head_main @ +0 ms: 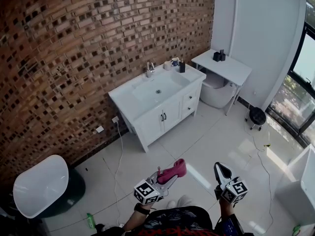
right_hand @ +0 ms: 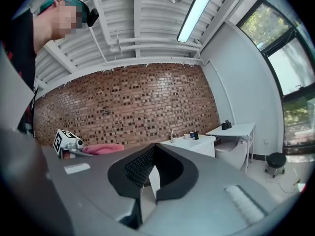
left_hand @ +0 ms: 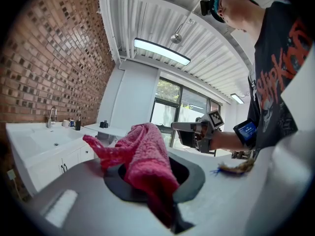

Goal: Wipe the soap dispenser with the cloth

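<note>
Your left hand-held gripper is clenched on the pink cloth, low in front of you. The black soap dispenser stands on the white sink tabletop, right end, by the brick wall, well apart from both grippers. Right hand-held gripper: jaws together, nothing between them.
</note>
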Demonstrator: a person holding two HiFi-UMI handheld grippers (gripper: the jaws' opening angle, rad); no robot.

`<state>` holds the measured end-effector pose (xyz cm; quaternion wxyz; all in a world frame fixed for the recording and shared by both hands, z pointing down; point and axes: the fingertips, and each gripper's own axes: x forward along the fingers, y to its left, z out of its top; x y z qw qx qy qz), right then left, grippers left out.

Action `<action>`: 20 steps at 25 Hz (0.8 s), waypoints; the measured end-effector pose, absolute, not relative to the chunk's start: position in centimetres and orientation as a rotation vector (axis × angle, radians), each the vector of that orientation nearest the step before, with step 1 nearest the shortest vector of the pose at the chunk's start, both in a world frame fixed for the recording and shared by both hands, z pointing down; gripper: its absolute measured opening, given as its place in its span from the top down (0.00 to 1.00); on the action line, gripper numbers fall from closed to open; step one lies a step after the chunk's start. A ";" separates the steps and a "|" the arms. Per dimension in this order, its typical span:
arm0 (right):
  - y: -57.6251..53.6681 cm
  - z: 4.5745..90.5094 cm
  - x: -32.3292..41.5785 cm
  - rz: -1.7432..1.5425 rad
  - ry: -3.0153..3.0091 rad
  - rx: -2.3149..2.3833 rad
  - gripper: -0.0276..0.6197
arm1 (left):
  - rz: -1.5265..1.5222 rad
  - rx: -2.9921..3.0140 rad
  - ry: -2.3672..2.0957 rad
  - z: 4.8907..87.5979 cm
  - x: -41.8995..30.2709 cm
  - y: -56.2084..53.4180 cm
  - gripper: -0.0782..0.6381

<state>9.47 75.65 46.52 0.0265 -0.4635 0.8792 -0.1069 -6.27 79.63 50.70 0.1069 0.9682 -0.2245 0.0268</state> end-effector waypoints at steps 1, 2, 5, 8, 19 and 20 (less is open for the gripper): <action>75.5 46.9 9.3 -0.350 2.722 -1.426 0.96 | 0.077 2.844 -0.654 50.9 -6.4 79.3 0.82; 75.3 47.3 9.2 -0.370 2.727 -1.419 0.96 | 0.073 2.837 -0.648 51.0 -6.4 78.9 0.82; 74.3 47.6 8.6 -0.377 2.744 -1.368 0.96 | 0.068 2.813 -0.629 51.4 -6.0 77.3 0.82; 72.3 47.7 7.9 -0.333 2.772 -1.334 0.96 | 0.091 2.810 -0.615 52.7 -5.9 74.5 0.82; 57.7 47.3 8.9 -0.305 2.754 -1.239 0.96 | 0.127 2.894 -0.646 50.3 -3.1 59.2 0.82; 56.6 47.1 9.0 -0.302 2.756 -1.228 0.96 | 0.119 2.896 -0.653 50.0 -2.9 58.1 0.82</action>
